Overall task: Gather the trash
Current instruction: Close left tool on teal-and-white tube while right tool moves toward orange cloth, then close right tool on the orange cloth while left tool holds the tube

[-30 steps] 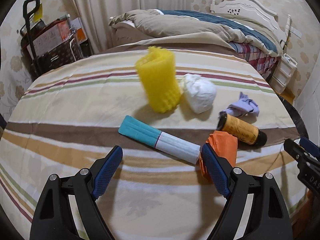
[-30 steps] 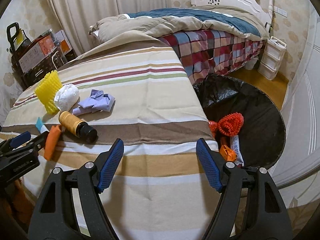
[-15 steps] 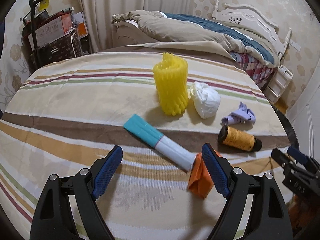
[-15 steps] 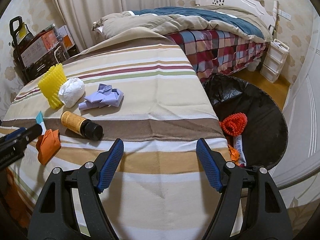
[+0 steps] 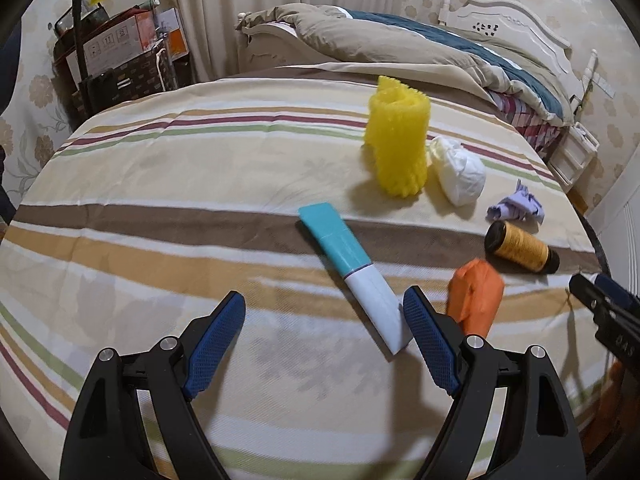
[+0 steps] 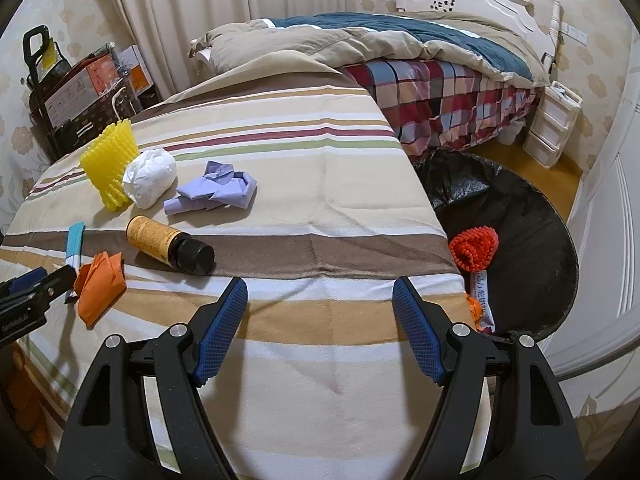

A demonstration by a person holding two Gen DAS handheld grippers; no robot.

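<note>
— Where were your grippers then?

— My left gripper (image 5: 324,334) hung over the near edge of the striped table (image 5: 160,208) with its jaws spread apart and nothing between them. The white end of a teal-and-white tube (image 5: 352,272) lay just beside its right finger, and a crumpled orange paper (image 5: 476,300) sat just past that finger. My right gripper (image 6: 320,328) was also wide apart and empty, above the table's near right corner.

— And the rest of the trash?

— A brown bottle (image 6: 168,244) lay on its side on the brown stripe. Behind it were a purple paper wad (image 6: 216,192), a white wad (image 6: 150,176) and a yellow mesh roll (image 6: 110,164), the last two touching. A black trash bag (image 6: 520,216) stood open beside the table's right edge, with a red mesh piece (image 6: 474,248) inside.
</note>
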